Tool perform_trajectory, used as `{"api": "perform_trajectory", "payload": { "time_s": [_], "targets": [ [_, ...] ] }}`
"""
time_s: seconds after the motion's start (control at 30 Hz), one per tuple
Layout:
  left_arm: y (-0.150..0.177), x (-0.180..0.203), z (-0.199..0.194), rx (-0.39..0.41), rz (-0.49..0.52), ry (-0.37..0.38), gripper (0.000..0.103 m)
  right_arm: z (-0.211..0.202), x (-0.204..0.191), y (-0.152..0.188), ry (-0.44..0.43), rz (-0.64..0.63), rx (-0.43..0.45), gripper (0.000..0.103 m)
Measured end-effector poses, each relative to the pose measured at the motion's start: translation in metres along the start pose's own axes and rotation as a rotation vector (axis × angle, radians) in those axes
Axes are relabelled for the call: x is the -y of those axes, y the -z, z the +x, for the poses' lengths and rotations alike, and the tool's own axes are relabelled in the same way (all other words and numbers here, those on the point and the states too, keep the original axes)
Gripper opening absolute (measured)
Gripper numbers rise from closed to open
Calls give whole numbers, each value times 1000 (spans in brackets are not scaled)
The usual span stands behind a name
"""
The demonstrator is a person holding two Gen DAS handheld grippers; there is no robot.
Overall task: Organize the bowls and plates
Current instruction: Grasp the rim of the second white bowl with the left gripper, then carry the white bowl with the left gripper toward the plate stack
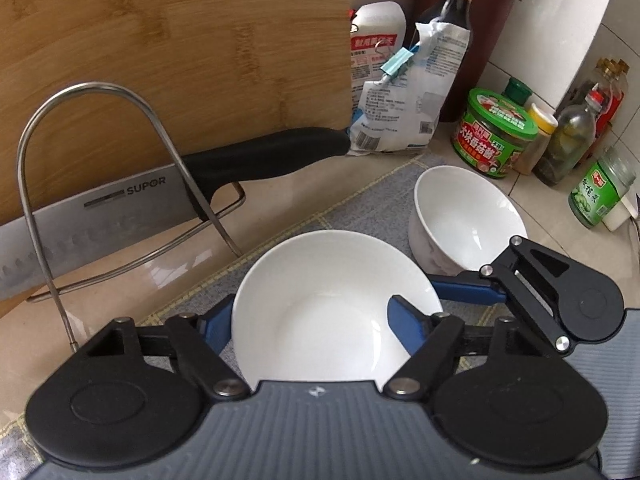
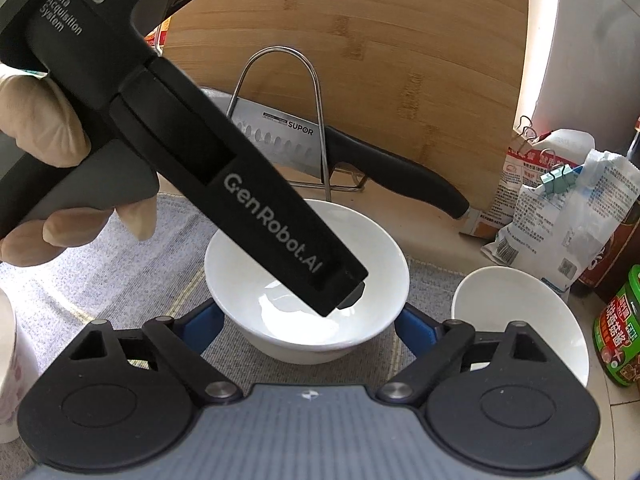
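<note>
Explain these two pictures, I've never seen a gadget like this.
A person holds a hand-held gripper in each hand, and each carries a camera looking along its blue fingers. One picture is from the left hand-held gripper, shut on a shallow white bowl. The other is from the right hand-held gripper, whose fingers flank that same bowl; whether they press it is unclear. A deeper bowl stands beside it on a grey mat, with a knife and a cutting board behind.

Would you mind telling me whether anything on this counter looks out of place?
Yes: the knife lies crosswise through the wire rack, its black handle jutting out toward the white bowls, rather than stored upright.
</note>
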State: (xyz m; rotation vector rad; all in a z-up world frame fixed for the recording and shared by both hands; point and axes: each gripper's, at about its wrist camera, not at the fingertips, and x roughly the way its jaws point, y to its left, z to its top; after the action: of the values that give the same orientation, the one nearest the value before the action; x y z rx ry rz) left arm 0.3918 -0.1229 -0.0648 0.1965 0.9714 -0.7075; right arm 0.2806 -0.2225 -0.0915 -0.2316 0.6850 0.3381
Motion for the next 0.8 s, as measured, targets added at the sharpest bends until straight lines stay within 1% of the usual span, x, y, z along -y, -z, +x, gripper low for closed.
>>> {"api": "perform_trajectory", "payload": {
  "time_s": [0.4,0.57,0.8],
  "targets": [
    [2,5,-4,-2,15,-5,78,-5,-2,-1,-2,-4,-8,94],
    [7,9,-18,11,14,-9,78,-19,-4,-6,-22,0,2,94],
    [18,19,-49,43,7,-27,78,-45,-16,-10,-45,-25,20,94]
  ]
}}
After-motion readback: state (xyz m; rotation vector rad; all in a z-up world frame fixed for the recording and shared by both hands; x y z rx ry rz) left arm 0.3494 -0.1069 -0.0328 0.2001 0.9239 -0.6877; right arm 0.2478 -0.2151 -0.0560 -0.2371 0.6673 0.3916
